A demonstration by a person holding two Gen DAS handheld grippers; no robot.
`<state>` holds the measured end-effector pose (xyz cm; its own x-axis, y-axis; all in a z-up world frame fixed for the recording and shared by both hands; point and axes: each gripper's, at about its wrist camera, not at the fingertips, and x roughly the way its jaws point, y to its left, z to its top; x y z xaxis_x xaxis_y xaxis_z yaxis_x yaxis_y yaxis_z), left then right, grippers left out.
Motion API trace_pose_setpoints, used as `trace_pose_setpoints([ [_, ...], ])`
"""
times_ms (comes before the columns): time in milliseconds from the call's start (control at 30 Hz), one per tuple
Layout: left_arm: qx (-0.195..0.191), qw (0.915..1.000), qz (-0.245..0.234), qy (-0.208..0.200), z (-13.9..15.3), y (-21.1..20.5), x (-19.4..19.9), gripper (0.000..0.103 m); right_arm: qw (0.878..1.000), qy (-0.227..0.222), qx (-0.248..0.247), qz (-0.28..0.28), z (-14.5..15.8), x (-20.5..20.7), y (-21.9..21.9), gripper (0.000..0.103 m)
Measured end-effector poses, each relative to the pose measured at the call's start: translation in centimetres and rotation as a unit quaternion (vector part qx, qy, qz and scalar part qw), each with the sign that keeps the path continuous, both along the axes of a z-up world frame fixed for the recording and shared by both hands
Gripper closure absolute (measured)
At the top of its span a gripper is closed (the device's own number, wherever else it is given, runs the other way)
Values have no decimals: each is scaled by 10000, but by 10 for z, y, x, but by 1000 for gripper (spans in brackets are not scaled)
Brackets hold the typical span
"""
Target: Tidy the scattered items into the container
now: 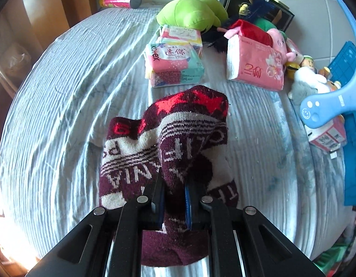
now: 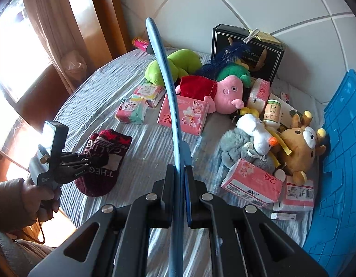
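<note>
left fingers [image 1: 174,198] clamp maroon socks [image 1: 175,138]; right fingers [image 2: 179,180] clamp blue racket [image 2: 168,87]; tissue packs [image 2: 183,114] beyond.

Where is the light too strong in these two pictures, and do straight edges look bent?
Left wrist view: sunlight burns out the lower left corner, and the striped bedsheet bulges like a dome. Right wrist view: the window at left is overexposed, and the wall's tile lines curve from fisheye distortion.

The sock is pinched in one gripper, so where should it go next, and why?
Probably lift the sock and carry it right toward the blue container. The left gripper is already shut on it, but the sock lies on the bed, while the container stands at the far right, past the pile of plush toys.
</note>
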<state>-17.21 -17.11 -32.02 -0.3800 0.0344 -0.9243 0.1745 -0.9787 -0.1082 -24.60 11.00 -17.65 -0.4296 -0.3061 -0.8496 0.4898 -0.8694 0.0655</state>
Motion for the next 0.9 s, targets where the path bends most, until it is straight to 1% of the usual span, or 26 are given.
trace_pose_setpoints([
  [33,1,10000,9,21,8,-7,-9,91,10000,6,-6,8,0,0,-1,95],
  [100,-28,10000,10,75,14,-14,-14,91,10000,18,-11,22,1,2,-3,95],
  [300,-102,9997,17,210,35,-13,-21,91,9999,99,-23,12,6,9,-7,95],
  [367,-172,9996,15,245,44,-14,-19,91,9999,126,-16,-28,8,11,-7,95],
  [667,-260,9984,-104,483,84,-14,-16,91,9996,274,-40,-115,23,21,-11,95],
  [900,-203,9971,-111,727,110,-14,-16,91,9989,409,-4,-217,38,32,-13,95],
])
